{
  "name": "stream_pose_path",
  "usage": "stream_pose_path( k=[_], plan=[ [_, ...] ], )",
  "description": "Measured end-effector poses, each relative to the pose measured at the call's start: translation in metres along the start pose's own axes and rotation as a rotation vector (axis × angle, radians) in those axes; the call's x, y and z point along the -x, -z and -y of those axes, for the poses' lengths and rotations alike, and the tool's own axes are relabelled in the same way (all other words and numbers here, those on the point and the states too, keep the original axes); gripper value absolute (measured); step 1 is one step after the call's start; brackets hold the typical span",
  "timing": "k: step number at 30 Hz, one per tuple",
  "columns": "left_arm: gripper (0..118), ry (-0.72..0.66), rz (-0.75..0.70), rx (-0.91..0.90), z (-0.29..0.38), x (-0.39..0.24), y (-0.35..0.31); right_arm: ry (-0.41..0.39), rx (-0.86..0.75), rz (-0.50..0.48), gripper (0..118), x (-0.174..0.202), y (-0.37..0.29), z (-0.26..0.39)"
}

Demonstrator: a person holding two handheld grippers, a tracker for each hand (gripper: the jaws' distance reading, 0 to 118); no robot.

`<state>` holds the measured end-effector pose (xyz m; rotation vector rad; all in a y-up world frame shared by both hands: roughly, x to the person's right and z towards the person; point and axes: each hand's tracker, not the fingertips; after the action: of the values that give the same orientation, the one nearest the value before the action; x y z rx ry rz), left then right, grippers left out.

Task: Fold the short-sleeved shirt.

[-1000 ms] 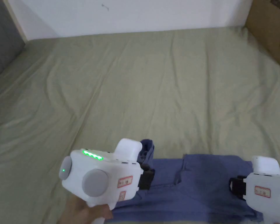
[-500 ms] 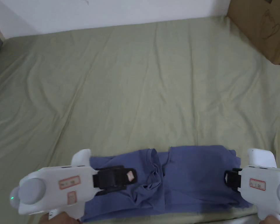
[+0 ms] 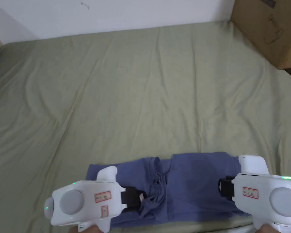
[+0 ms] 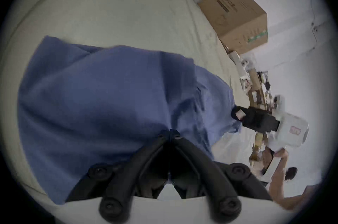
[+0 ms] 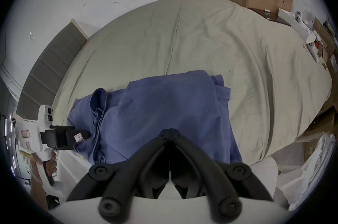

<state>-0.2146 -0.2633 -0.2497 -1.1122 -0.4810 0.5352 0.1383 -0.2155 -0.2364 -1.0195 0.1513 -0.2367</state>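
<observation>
A blue short-sleeved shirt [image 3: 184, 185], already folded into a wide band, lies at the near edge of a bed covered in a pale green sheet [image 3: 142, 91], with a cardboard box [image 3: 269, 27] at the far right corner. The left gripper [image 3: 141, 197] is clenched on bunched fabric near the shirt's middle crease. The right gripper [image 3: 220, 188] sits at the shirt's right end, jaws closed; whether cloth is pinched between them is unclear. The fold looks midway; next probably calls for carrying one end across the other evenly.
</observation>
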Motion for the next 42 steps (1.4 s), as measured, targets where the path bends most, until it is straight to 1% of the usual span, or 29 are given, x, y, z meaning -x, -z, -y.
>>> stream_pose_path(
  k=[4,9,13,16,17,20,25,27,29,30,31,32,34,35,36,37,40,42],
  plan=[
    [0,0.019,0.048,0.051,0.011,-0.019,0.011,0.006,0.016,0.001,0,-0.003,0.004,0.002],
    [0,0.094,0.015,0.076,0.023,-0.039,0.024,0.007,0.024,0.000,0,-0.003,0.004,0.004],
    [0,0.076,0.091,0.097,0.025,-0.047,0.023,0.004,0.023,-0.001,0,-0.002,0.002,0.003],
    [0,0.130,0.064,0.065,0.021,-0.047,0.013,-0.005,0.022,-0.001,0,0.000,0.000,0.002],
    [0,0.129,0.064,0.060,0.019,-0.045,0.007,-0.007,0.023,-0.001,0,0.001,0.000,0.002],
    [0,0.090,0.088,-0.003,0.009,-0.029,-0.019,-0.021,0.028,-0.001,0,0.006,-0.002,0.002],
    [0,-0.040,0.019,-0.131,0.000,0.032,-0.075,-0.041,0.028,-0.006,0,0.015,-0.001,-0.001],
    [0,-0.074,-0.002,-0.152,0.000,0.057,-0.094,-0.054,0.035,-0.005,0,0.019,0.003,-0.002],
    [1,-0.077,0.029,-0.138,0.002,0.078,-0.106,-0.068,0.042,-0.005,0,0.024,0.006,-0.003],
    [7,-0.093,0.037,-0.145,0.003,0.087,-0.111,-0.073,0.046,-0.006,0,0.026,0.008,-0.003],
    [27,-0.128,0.050,-0.164,0.005,0.097,-0.114,-0.078,0.050,-0.008,0,0.029,0.009,-0.003],
    [53,-0.151,0.051,-0.167,0.006,0.105,-0.116,-0.083,0.054,-0.009,0,0.032,0.010,-0.004],
    [114,-0.211,0.067,-0.168,0.009,0.115,-0.114,-0.096,0.060,-0.011,0,0.038,0.012,-0.004],
    [118,-0.223,0.072,-0.160,0.008,0.119,-0.110,-0.104,0.063,-0.012,0,0.041,0.013,-0.005],
    [116,-0.223,0.075,-0.153,0.010,0.122,-0.108,-0.112,0.067,-0.013,0,0.044,0.014,-0.005],
    [117,-0.235,0.128,-0.182,0.007,0.127,-0.104,-0.122,0.071,-0.016,0,0.047,0.015,-0.006],
    [118,-0.291,0.177,-0.149,0.001,0.136,-0.083,-0.135,0.079,-0.024,0,0.053,0.019,-0.007],
    [118,-0.295,0.217,-0.147,-0.005,0.135,-0.071,-0.140,0.083,-0.028,0,0.057,0.021,-0.008]
  ],
)
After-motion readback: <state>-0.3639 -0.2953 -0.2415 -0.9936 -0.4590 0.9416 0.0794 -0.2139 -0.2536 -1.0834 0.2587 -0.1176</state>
